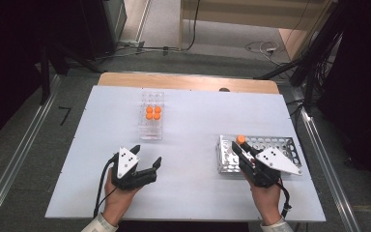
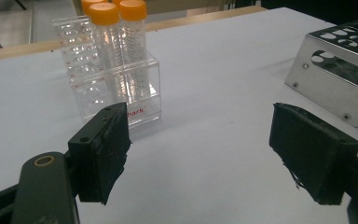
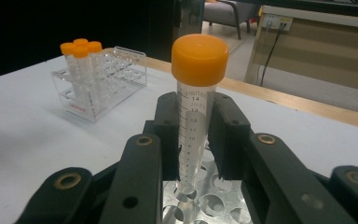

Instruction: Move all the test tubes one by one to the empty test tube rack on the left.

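white table (image 1: 188,121), dark room behind. right gripper (image 3: 196,140) clamped on orange-capped tube (image 3: 196,107), upright, tip just over metal rack (image 1: 270,145). left gripper (image 2: 200,154) wide open, nothing in it, near clear rack (image 2: 116,88).

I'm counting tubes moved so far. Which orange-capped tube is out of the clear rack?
The tube clamped upright in the right gripper above the metal rack; the other four stand in the clear rack.

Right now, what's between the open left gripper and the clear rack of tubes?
Nothing: bare white table separates the left gripper from the clear rack, in the high view and the left gripper view.
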Demonstrator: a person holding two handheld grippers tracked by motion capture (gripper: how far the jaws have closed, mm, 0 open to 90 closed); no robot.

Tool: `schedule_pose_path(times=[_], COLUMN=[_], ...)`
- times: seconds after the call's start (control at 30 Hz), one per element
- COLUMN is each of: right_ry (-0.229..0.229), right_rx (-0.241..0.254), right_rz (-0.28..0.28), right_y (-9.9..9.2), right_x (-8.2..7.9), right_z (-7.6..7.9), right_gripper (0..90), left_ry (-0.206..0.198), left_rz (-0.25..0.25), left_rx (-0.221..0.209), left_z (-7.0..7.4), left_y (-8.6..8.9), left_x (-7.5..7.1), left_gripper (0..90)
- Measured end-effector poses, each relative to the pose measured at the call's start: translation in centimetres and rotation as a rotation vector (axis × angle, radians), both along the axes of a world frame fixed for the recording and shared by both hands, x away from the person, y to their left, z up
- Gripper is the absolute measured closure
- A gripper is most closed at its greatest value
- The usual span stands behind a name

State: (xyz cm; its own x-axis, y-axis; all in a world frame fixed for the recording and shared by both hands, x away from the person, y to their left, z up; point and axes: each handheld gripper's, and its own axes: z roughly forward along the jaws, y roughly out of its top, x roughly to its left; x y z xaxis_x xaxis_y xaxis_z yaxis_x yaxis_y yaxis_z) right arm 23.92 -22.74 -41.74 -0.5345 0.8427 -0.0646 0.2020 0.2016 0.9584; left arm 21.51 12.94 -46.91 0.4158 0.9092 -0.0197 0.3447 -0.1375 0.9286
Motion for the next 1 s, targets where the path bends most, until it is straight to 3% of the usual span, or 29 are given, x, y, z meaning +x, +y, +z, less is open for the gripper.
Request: schedule_pose_path(times=[0.6,1.0], right_ry=[0.025,0.071], right_rx=[-0.035,-0.092], right_rz=[0.121,0.22], right_y=[3.3,6.7], right_x=[-1.6,-2.0], right_z=[-0.7,-2.5], right_gripper=[71.9,71.9], left_ry=[-0.019,-0.075], left_rz=[-0.035,-0.15], left_rx=[-0.021,-0.071], left_z=[0.8,2.8], left_y=[-0.5,-2.1], left_x=[-0.6,-2.4], left_gripper=[20.6,26.1])
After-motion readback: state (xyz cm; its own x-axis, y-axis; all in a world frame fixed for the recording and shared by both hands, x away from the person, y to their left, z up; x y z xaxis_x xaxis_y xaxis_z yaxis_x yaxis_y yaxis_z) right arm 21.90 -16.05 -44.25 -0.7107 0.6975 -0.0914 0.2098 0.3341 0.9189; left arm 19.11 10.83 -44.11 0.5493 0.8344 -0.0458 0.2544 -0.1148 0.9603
